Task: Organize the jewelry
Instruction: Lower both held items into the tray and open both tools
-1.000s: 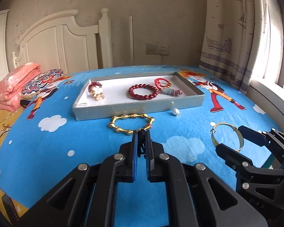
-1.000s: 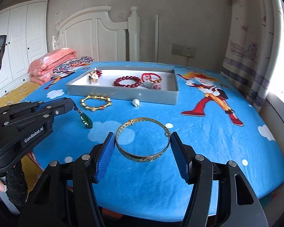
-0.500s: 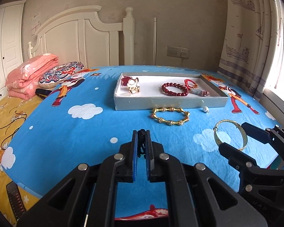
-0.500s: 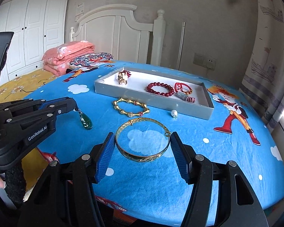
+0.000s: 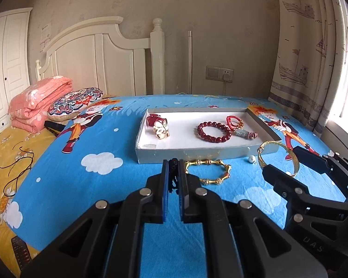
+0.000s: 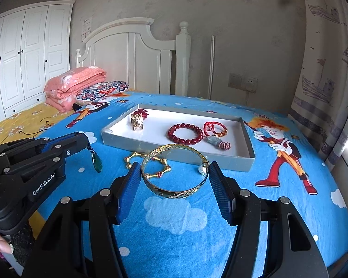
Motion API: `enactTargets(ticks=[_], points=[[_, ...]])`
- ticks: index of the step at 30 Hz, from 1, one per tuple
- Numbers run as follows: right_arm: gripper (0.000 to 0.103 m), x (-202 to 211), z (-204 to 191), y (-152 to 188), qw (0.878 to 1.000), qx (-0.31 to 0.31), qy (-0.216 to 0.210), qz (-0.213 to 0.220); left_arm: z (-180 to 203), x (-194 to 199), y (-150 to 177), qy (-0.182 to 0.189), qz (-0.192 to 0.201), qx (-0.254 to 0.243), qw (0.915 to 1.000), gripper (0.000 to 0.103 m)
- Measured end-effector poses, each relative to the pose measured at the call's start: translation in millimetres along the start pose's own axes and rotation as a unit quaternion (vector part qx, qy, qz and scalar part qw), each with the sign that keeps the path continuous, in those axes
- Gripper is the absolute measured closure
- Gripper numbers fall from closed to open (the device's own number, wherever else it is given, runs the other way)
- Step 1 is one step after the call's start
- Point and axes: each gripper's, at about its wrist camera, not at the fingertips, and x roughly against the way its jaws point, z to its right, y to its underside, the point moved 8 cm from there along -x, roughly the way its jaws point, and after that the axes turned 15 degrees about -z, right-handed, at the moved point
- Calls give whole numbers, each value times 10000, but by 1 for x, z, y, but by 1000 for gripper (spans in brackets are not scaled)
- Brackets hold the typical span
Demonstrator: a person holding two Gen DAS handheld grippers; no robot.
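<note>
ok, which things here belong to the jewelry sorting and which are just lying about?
Job:
- grey shallow tray
- engraved gold bangle, held in right gripper
- green teardrop pendant on black cord, held by left gripper
- gold bamboo-link bracelet
- loose white pearl
- dark red bead bracelet

Lying about:
- folded pink quilt
- patterned round cushion
- black remote

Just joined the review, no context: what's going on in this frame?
A person is sorting jewelry on a bed with two handheld grippers. The right gripper holds a gold bangle between its pads; the left gripper is shut on the black cord of a green pendant. Both hover short of the gray tray. A gold bamboo bracelet and a pearl lie outside it.
</note>
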Motion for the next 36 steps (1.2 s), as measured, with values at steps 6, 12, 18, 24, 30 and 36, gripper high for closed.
enactTargets(ticks=[6,12,18,24,30,36], points=[[46,-11,10,-23,10000,-70,12,16,6,-15,-23,84,-82,-6,9999,96],[46,-34,27,-48,9998,-188,48,-99,8,-40,-57,66,-205,-45,9998,96],[46,-64,46,-74,9988,-339,76,-331,9,-66,-102,107,-397,-3,9992,96],[46,-100,61,-93,9963,-510,201,-657,7,-105,-134,-76,-650,62,9978,96],[45,-126,68,-105,9933,-628,341,-904,4,-135,-158,-399,-715,92,9966,96],[43,-150,78,-109,9899,-733,507,-1106,-7,-158,-160,-590,-898,289,9938,93]])
